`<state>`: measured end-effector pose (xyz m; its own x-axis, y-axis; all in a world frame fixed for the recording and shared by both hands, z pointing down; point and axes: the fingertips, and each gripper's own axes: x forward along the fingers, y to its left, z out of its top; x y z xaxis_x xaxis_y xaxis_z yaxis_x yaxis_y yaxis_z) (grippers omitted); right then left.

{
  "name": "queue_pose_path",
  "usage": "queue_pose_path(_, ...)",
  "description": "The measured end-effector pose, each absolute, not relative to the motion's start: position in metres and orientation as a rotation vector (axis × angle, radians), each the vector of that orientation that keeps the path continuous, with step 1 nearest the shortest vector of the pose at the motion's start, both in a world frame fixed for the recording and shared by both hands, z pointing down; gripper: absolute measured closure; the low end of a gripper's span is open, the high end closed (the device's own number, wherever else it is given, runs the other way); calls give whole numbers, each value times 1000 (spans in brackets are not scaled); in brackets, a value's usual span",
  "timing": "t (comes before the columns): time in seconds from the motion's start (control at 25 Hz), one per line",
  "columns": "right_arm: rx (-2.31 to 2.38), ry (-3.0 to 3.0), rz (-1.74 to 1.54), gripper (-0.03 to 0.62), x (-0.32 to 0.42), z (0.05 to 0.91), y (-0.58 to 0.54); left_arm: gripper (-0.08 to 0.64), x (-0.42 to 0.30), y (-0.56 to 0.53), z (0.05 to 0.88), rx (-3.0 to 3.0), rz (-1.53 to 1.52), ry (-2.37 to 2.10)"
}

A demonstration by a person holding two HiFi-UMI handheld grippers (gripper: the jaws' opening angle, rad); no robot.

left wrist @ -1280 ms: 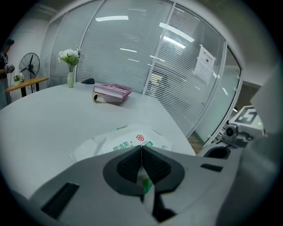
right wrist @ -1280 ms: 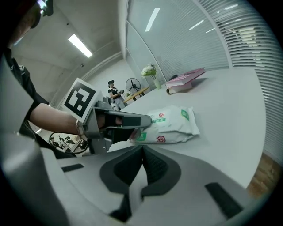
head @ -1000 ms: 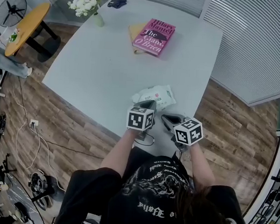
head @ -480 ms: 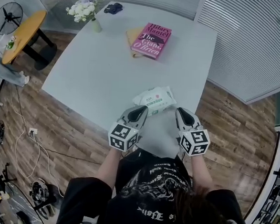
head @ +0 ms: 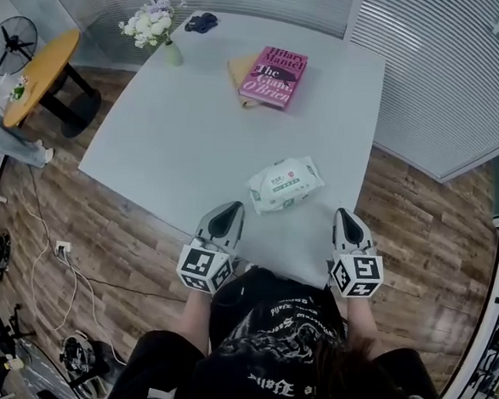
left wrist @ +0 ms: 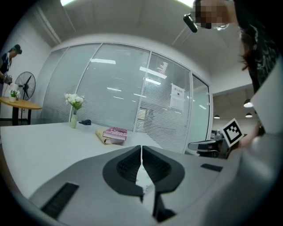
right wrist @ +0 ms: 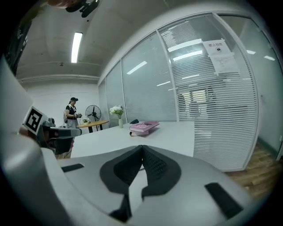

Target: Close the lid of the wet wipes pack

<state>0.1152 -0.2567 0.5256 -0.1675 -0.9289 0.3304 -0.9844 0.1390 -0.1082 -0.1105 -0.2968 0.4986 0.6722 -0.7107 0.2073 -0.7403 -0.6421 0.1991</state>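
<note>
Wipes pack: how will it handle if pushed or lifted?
Probably soft: the wipes pack looks like a puffy film pouch, so it may sag if lifted by one end. It lies flat and low on the table, so a push should slide it, not tip or roll it.

Wet wipes pack [head: 286,185] lid state is unclear.

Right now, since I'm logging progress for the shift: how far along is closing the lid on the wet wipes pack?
Looks done: the wet wipes pack lies flat on the table with nothing standing up from its top, though it is too small to be sure. In hand: nothing; the left claw and right claw are shut and empty at the near edge, apart from the pack. Left: probably nothing.
</note>
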Motion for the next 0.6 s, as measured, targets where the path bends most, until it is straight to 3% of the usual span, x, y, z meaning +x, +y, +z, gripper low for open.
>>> queue_pose_path(0.6,1839,-2157,297,594,92,512,-277,551,-106,-311,489,2654,128,-1173)
